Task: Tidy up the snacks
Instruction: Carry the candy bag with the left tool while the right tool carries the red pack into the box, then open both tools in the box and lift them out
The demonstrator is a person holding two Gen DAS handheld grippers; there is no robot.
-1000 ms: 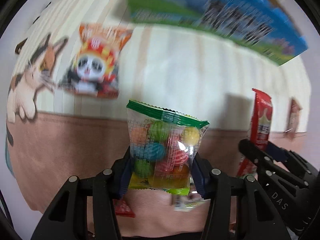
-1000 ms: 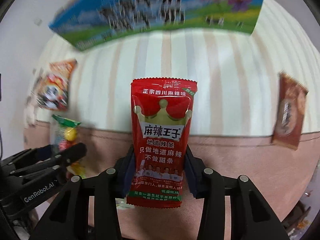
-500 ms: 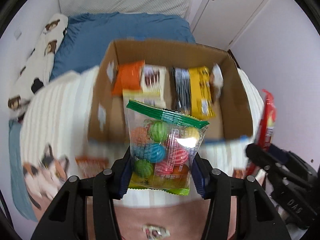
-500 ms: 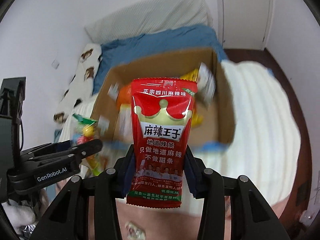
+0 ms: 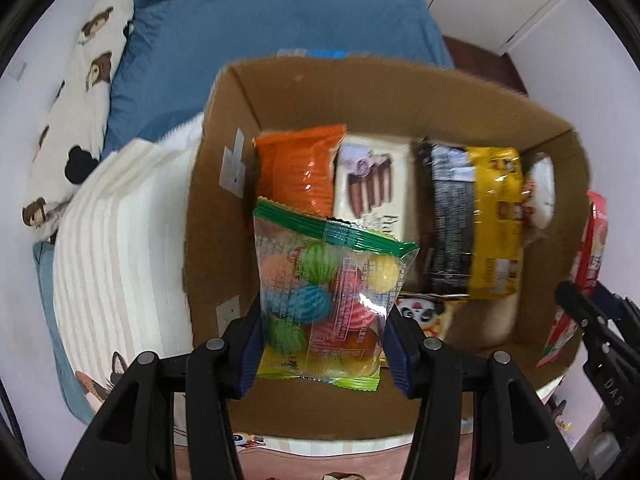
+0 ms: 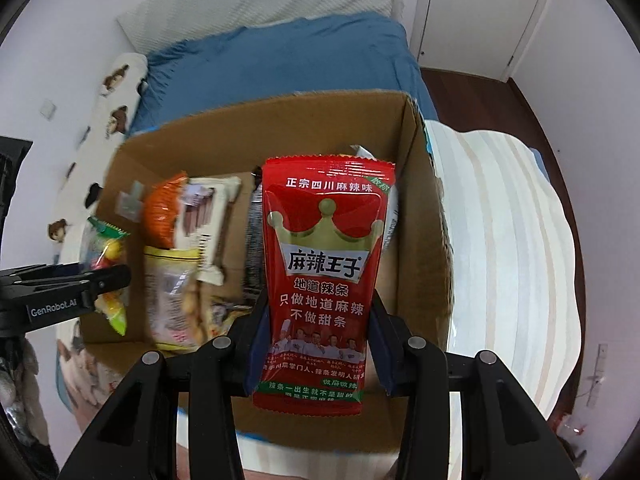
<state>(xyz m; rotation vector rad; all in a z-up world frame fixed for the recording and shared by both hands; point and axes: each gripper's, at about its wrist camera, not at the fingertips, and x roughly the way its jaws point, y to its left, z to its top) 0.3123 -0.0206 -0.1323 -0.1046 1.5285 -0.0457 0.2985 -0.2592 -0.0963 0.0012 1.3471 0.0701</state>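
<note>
My left gripper (image 5: 322, 344) is shut on a clear candy bag (image 5: 328, 292) with a green top seal and coloured balls inside. It hangs over the near left part of an open cardboard box (image 5: 224, 216). My right gripper (image 6: 316, 350) is shut on a red spicy-strip packet (image 6: 324, 264) with a crown print, held over the right half of the same box (image 6: 424, 216). The box holds an orange pack (image 5: 298, 168), a white wafer pack (image 5: 372, 180), a black pack (image 5: 450, 208) and a yellow pack (image 5: 496, 216). The left gripper with its candy bag also shows in the right wrist view (image 6: 106, 276).
The box sits on a striped cream blanket (image 5: 112, 248) on a bed with a blue sheet (image 5: 260, 24). A bear-print pillow (image 5: 76, 92) lies at the left. The right gripper with its red packet (image 5: 592, 256) shows at the right edge of the left wrist view. A door (image 6: 480, 12) stands behind.
Both grippers have swung from facing the blanket and the box's printed side to looking down into the open box, and moved closer over it. Both still hold their packets.
</note>
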